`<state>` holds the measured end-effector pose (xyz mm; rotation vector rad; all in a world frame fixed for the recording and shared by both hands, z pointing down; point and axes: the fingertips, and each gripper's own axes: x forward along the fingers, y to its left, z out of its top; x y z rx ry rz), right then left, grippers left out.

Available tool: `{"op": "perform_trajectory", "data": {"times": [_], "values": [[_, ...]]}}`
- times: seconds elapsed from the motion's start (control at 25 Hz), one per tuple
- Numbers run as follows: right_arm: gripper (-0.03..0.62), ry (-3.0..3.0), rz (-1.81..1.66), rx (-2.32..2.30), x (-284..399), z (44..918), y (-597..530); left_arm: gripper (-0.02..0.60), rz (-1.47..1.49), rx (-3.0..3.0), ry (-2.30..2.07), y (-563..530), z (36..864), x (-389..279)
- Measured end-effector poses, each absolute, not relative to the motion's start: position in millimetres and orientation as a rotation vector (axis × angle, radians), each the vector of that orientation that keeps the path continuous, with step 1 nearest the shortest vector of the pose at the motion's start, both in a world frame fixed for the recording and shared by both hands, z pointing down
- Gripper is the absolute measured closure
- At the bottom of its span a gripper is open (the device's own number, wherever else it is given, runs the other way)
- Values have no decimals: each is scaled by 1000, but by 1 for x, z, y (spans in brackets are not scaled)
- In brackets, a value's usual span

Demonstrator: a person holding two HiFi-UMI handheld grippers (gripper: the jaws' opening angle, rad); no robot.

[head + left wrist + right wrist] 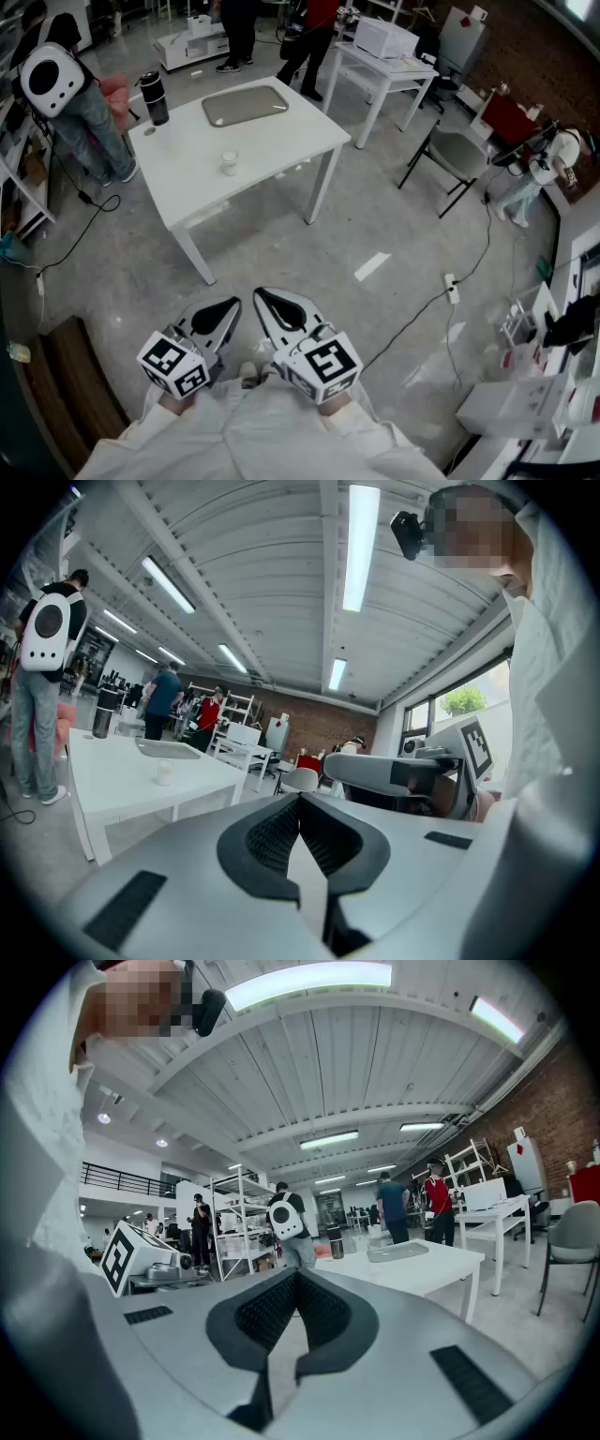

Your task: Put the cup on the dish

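A small pale cup (230, 162) stands near the front of a white table (281, 141). Behind it, a grey dish (246, 104) lies flat on the table's far side. Both grippers hang low, close to my body and well short of the table. My left gripper (232, 303) is shut with nothing in it, and my right gripper (261, 293) beside it is shut and empty too. The left gripper view looks past its shut gripper (300, 801) to the cup (164, 773) and dish (167, 749). The right gripper view shows its shut gripper (298, 1276) and the dish (398, 1252) beyond.
A dark tumbler (155, 97) stands at the table's far left corner. A person with a white backpack (49, 80) stands left of the table, others behind it. A second white table (389, 70), a grey chair (459, 150) and floor cables with a power strip (452, 288) lie to the right.
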<state>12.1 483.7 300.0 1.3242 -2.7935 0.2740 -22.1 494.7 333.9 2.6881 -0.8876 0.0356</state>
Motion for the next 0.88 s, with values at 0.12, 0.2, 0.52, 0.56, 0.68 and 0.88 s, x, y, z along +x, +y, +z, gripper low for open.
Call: {"op": "perform_trajectory", "data": {"times": [0.12,0.2,0.52,0.56,0.68,0.88], "values": [[582,-2781,313,1323,15,310,483,574,33,2695,-897,493,330,-22],[582,-2775,322,1331,16,310,482,574,31,2697,-900,493,329,-22],[582,-2764,314,1328,16,312,477,574,26,2686,-920,487,330,-27],[582,-2772,315,1318,15,311,477,574,23,2683,-922,486,330,-27],[582,-2821,312,1277,14,306,479,574,22,2681,-922,485,329,-24],[582,-2886,374,1230,20,307,478,574,3,2658,-930,482,336,-17]]}}
